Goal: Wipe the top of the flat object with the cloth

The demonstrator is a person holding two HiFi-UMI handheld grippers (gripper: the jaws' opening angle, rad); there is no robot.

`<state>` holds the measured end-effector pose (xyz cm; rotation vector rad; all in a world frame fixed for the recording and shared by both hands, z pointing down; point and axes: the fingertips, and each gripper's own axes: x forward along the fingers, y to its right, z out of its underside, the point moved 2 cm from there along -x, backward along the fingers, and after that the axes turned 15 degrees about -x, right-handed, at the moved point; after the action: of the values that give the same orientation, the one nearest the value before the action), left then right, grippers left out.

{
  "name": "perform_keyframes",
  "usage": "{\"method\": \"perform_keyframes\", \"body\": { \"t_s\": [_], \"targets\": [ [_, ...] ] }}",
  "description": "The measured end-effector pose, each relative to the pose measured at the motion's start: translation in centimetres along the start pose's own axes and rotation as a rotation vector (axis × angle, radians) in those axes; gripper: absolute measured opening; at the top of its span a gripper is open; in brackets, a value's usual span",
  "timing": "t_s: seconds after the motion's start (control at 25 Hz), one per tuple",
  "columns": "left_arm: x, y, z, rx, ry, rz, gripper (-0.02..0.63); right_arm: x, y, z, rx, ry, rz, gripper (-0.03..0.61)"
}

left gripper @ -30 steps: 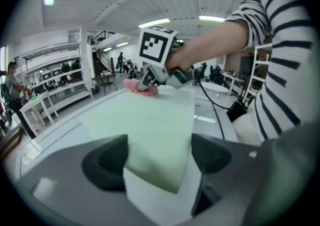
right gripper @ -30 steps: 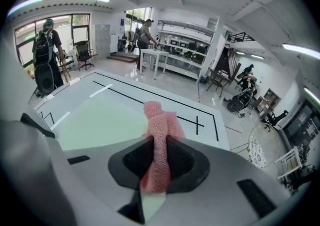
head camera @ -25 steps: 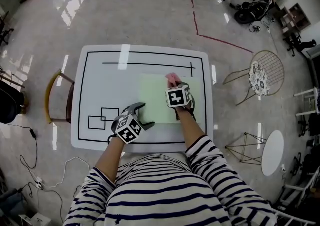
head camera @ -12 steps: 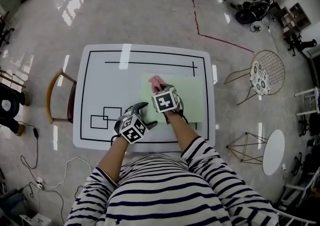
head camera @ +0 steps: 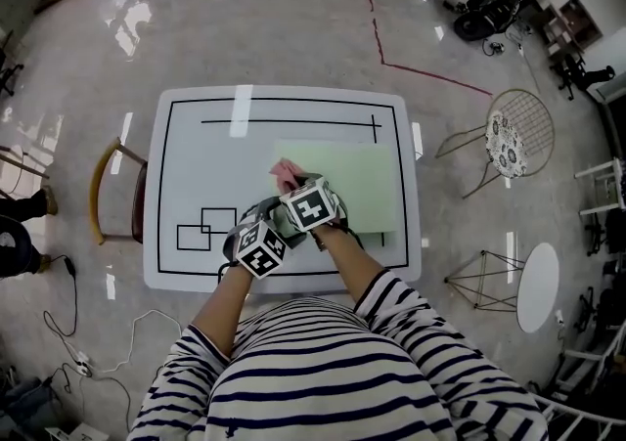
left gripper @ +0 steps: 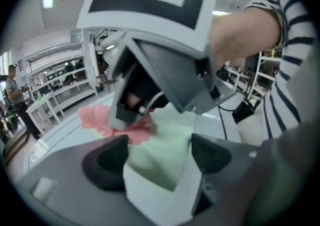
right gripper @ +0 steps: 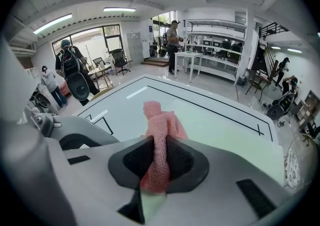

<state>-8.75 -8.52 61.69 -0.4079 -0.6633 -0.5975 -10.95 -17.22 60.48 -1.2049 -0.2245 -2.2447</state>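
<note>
The cloth (right gripper: 159, 120) in your right tongs (right gripper: 159, 159) is a pink knit, coarse and matt, its loops plain to see. The pads (right gripper: 135, 160) gripping it are dull black and faintly textured, set in smooth matt grey plastic. Your left tongs (left gripper: 159, 162) have the same grey shell and dark pads. The flat object (head camera: 357, 180) is a pale green sheet, smooth and matt. Under it your worktop (head camera: 196, 155) is glossy white, throwing back light in bright streaks, with black lines printed on it. The floor (head camera: 293, 19) is polished and mirror-bright. The marker cubes (head camera: 311, 206) look like matt print, black on white.
</note>
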Motion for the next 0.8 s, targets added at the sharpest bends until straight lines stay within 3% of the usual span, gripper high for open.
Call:
{"method": "perform_keyframes", "body": {
  "t_s": [0.36,0.8],
  "targets": [
    [0.3,0.1,0.5,0.04,-0.038,-0.019,0.383,-1.7,0.0,2.5,-0.008,0.014,0.005,0.052],
    [0.4,0.1,0.7,0.046,-0.05,-0.018,0.383,-4.1,4.3,7.0,0.116,-0.014,0.12,0.052]
  ]
}}
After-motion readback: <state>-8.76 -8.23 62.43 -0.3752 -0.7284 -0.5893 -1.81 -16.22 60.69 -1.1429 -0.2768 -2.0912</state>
